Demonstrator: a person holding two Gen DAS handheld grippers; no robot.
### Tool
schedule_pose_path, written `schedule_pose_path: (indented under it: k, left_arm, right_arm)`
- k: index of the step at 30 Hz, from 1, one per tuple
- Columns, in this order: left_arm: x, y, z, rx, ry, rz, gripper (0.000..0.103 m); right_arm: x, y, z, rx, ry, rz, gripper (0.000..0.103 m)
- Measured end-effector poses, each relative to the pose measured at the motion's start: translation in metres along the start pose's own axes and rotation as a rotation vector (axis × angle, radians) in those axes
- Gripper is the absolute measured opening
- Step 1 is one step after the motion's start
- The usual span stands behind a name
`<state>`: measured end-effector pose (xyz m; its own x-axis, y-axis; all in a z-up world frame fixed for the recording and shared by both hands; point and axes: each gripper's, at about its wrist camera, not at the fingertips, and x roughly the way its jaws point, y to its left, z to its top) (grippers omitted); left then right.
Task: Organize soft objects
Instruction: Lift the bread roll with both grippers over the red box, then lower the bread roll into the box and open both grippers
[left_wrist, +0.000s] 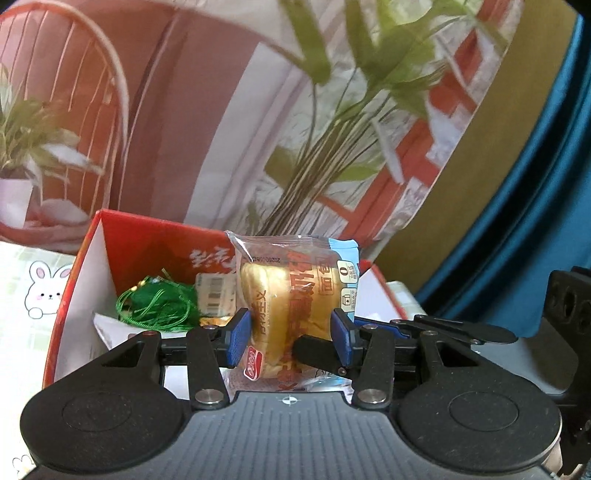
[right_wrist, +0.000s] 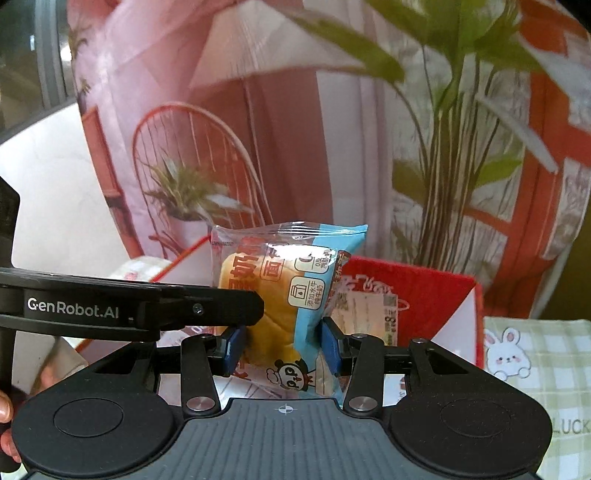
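A packaged bread roll (left_wrist: 291, 306) in a clear and light-blue wrapper stands upright between my left gripper's (left_wrist: 290, 338) blue pads, which press on it. The same package (right_wrist: 280, 306) is also pinched between my right gripper's (right_wrist: 282, 347) blue pads. Both grippers hold it above the front of a red cardboard box (left_wrist: 155, 240) with white inner walls. The left gripper's black finger (right_wrist: 207, 308) crosses the right wrist view from the left. The right gripper's finger (left_wrist: 317, 350) shows in the left wrist view.
Inside the red box (right_wrist: 424, 291) lie a green tassel (left_wrist: 159, 306) and a barcoded packet (left_wrist: 216, 295). A checked cloth with a rabbit print (right_wrist: 535, 362) covers the table. A printed backdrop with plants and a chair hangs behind. A blue curtain (left_wrist: 535, 184) is at the right.
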<state>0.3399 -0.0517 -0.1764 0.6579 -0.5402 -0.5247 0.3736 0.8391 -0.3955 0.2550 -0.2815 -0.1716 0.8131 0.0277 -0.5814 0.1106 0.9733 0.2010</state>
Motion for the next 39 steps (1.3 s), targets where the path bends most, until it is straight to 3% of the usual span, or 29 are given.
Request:
schedule_pose_path:
  k: [7, 12, 19, 24, 26, 31, 35, 39]
  left_arm:
    - [0.004, 0.006, -0.001, -0.003, 0.018, 0.014, 0.049]
    - [0.0, 0.004, -0.003, 0.036, 0.017, 0.048, 0.05]
    - [-0.016, 0.002, -0.005, 0.081, 0.007, 0.108, 0.055]
    - [-0.034, -0.005, -0.009, 0.125, -0.006, 0.148, 0.064]
    - [-0.042, -0.008, -0.011, 0.146, -0.012, 0.166, 0.071]
    - [-0.062, -0.018, -0.018, 0.181, -0.029, 0.219, 0.091]
    - [-0.081, -0.025, -0.025, 0.194, -0.056, 0.258, 0.099]
    - [-0.101, -0.032, -0.03, 0.203, -0.077, 0.29, 0.1]
  right_arm:
    - [0.017, 0.0, -0.002, 0.014, 0.058, -0.002, 0.041]
    - [0.023, 0.003, -0.002, -0.001, 0.084, -0.052, 0.041]
    - [0.01, 0.001, -0.005, -0.01, 0.064, -0.093, 0.042]
    - [-0.011, -0.002, -0.008, -0.003, 0.025, -0.148, 0.06]
    - [-0.019, -0.002, -0.01, 0.001, 0.011, -0.157, 0.072]
    - [-0.04, 0.003, -0.017, -0.004, -0.011, -0.182, 0.092]
    - [-0.056, 0.007, -0.02, -0.005, -0.034, -0.206, 0.102]
    - [-0.074, 0.01, -0.02, -0.007, -0.058, -0.221, 0.102]
